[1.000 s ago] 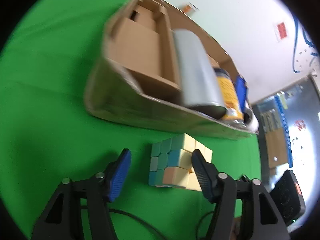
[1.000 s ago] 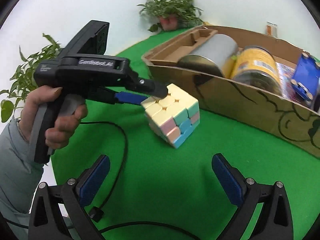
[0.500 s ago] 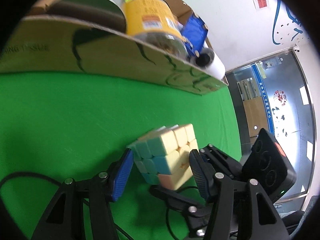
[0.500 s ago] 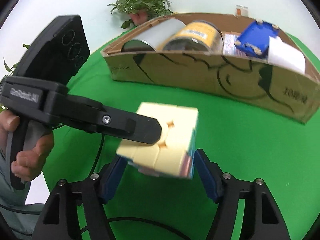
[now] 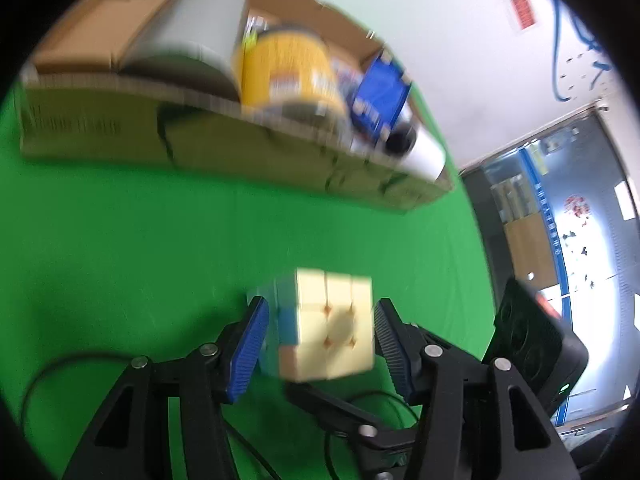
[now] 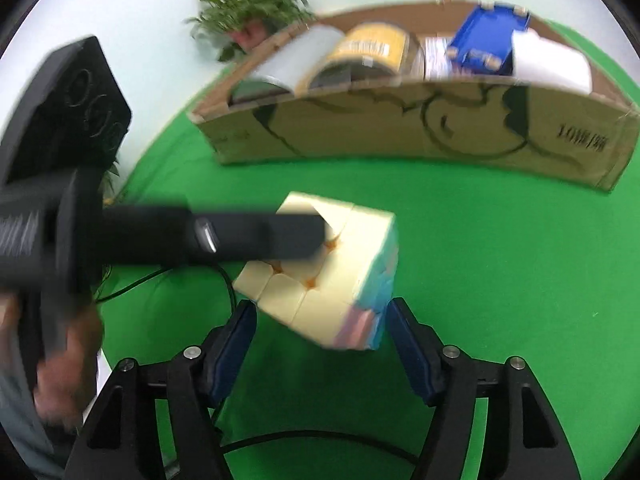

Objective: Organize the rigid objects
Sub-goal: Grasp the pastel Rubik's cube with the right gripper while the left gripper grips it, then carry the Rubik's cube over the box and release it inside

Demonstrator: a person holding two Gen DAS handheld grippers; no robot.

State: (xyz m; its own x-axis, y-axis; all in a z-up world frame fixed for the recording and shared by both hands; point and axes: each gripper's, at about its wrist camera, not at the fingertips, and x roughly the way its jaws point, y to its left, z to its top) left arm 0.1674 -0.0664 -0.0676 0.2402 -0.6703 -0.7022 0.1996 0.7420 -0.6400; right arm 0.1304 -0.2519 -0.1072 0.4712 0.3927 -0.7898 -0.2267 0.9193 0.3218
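Lifted clear of the green cloth (image 5: 120, 240) since a second ago: pastel cube (image 5: 328, 328), then resting ahead of the fingers, now caught between both tools.

On the left, left gripper (image 5: 320, 304) pinching the cube across two opposite faces, one finger lying over the yellow top as seen from the right wrist. On the right, right gripper (image 6: 320, 306) with jaws just closed in from wide, pads now pressing the cube's lower sides, cube tilted between them.

No long axis to reckon with; equally near both hands, so probably a handover, one side to let go first.

Beyond the fingertips, well apart: cardboard box (image 5: 240, 148), holding from the left a grey can (image 5: 192, 36), yellow can (image 5: 288, 68), blue box (image 5: 380, 96), white roll (image 5: 424, 152). Seemingly room at the far left, beside the grey can. Front wall to clear on the way in; nothing else between.
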